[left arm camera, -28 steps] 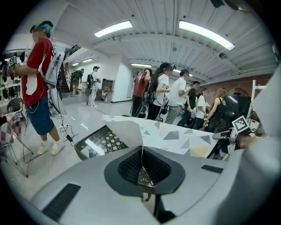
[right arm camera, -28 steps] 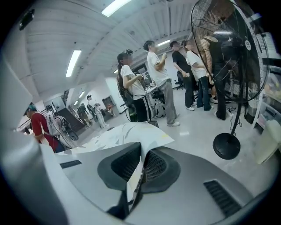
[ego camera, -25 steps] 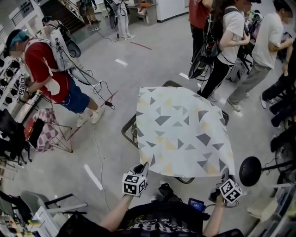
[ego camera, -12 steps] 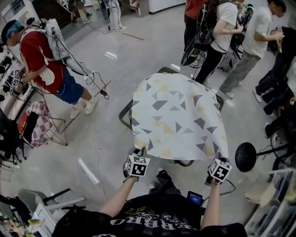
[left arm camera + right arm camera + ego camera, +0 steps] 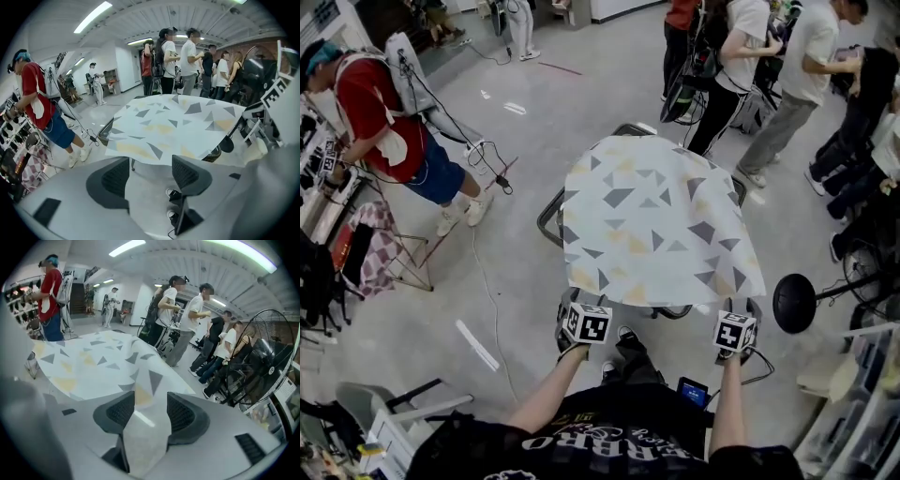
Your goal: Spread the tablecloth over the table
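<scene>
Room: crowded workshop, glossy grey floor (image 5: pixel 534 122), bystanders (image 5: pixel 750 56) beyond the far side, a floor fan (image 5: pixel 794 302) just beside the near right corner.

Item 1, tablecloth (image 5: pixel 656 225): white with grey and yellow triangles, draped over the table (image 5: pixel 548 220), whose dark rim still shows at the left and far edges. It appears to sit skewed toward the right.

Item 2, left gripper (image 5: pixel 151 176): jaws have just been opening and stand spread, with nothing between them. The cloth's near edge hangs free just ahead.

Item 3, right gripper (image 5: pixel 151 413): jaws have just been opening and stand apart. The cloth's corner lies loose in the gap, not pinched.

Risks, as judged:
- The corner lying in the right jaws may catch on a ribbed pad as that gripper draws back, dragging the cloth further askew or off the near edge.
- Left as it lies, the left rim stays bare.
- If the fan is running, which cannot be told, it may lift the freed corner.
</scene>
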Demonstrator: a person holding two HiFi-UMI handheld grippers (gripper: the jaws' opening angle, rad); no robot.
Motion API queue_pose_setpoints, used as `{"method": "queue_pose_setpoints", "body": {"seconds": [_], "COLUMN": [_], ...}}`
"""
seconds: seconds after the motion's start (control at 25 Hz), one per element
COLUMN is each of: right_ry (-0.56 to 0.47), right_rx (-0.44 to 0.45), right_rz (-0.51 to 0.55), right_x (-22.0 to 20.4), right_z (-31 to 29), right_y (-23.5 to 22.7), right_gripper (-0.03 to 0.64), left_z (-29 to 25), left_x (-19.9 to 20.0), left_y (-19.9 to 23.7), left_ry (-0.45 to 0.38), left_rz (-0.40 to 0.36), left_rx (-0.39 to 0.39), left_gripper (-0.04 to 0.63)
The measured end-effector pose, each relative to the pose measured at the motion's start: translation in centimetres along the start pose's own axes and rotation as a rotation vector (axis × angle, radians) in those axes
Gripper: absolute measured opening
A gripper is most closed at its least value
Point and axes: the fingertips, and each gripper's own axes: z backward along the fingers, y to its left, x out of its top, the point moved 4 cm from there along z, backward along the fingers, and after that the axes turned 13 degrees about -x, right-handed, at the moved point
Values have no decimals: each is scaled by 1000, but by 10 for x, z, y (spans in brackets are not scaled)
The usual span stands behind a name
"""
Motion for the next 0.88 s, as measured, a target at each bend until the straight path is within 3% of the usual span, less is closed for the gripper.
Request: {"method": "queue_pose_setpoints", "body": {"seconds": [0.16, 0.36, 0.88], "right_ry": [-79, -143, -270], "right_rx": [58, 132, 347], "right_rz": [-15, -92, -140], "right_x": [6, 18, 51], "right_z": [18, 60, 147], "right_y": [10, 21, 55], "right_gripper": [230, 222, 210], "left_z": [11, 34, 86], "left_x": [-4, -3, 10], "left_y": [-8, -21, -60], "left_ry": [-41, -106, -262], "left_rz": [5, -50, -83], "left_rx": [-14, -34, -197], "left_gripper": [282, 281, 265]}}
